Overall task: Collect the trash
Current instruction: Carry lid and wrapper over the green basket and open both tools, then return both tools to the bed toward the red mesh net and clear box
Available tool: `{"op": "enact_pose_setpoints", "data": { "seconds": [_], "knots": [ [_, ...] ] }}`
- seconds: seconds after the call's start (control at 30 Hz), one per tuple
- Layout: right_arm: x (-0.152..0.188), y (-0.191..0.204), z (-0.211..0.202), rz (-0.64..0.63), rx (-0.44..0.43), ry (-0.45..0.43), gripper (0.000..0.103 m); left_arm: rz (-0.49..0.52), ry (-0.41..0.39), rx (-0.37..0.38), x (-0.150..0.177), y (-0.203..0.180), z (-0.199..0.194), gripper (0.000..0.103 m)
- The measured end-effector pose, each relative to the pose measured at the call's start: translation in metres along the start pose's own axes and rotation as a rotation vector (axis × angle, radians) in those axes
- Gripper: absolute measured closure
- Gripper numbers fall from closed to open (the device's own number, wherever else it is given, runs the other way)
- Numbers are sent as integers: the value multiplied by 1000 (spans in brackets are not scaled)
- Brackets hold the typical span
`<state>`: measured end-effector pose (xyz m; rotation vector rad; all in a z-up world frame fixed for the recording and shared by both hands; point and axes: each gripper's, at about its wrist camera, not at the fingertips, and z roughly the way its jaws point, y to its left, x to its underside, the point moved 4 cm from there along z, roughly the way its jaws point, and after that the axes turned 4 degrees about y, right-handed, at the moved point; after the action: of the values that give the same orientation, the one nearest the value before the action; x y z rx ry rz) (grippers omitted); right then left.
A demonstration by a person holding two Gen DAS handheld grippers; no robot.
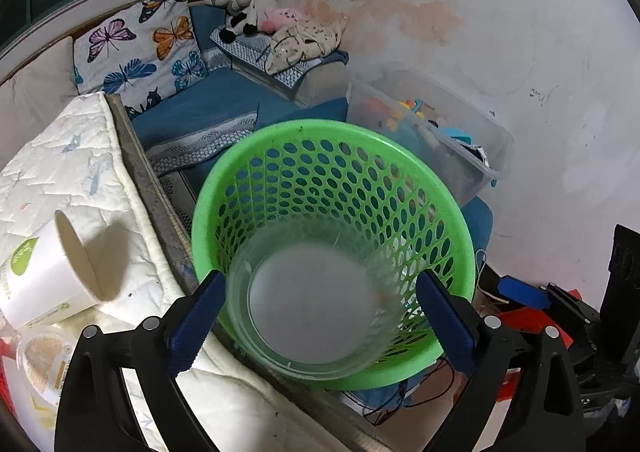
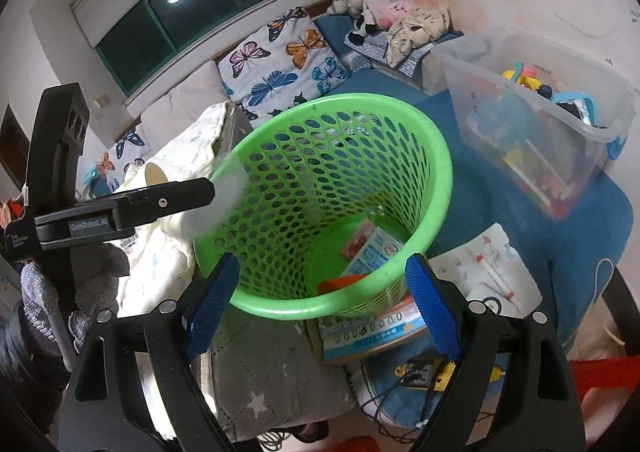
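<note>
Left gripper [image 1: 320,316] clamping clear cup [image 1: 316,304] (translucent), above green basket [image 1: 448,203]

1. The clear plastic cup [image 1: 316,304] held over the green basket [image 1: 452,219] hides the basket's floor in the left wrist view; seen from the right wrist, the cup [image 2: 226,191] is a blurred smear.
2. The paper cup [image 1: 52,272] on the mattress [image 1: 80,155] is cut off by the picture's left edge; its print is too small to read.
3. The basket's near rim [image 2: 280,304] covers part of the packets [image 2: 368,248] inside it.
4. The toys in the clear storage bin [image 2: 532,123] blur behind its cloudy wall.
5. The carton [image 2: 372,336] under the basket is partly hidden.
</note>
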<state>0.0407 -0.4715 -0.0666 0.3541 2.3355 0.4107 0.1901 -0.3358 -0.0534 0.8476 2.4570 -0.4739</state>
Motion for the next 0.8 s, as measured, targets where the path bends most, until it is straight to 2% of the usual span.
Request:
{"op": "enact_pose_setpoints", "data": {
  "seconds": [0.2,0.47,0.8],
  "knots": [
    [1,13,-2,-14,-16,-7,18,-10,-32,16,3,2,-19,10],
    [4,42,-2,-55,-49,-6,18,-39,-113,-8,19,17,-63,10],
    [9,89,12,-126,-90,23,18,-97,-193,-139,59,70,-120,11]
  ]
}}
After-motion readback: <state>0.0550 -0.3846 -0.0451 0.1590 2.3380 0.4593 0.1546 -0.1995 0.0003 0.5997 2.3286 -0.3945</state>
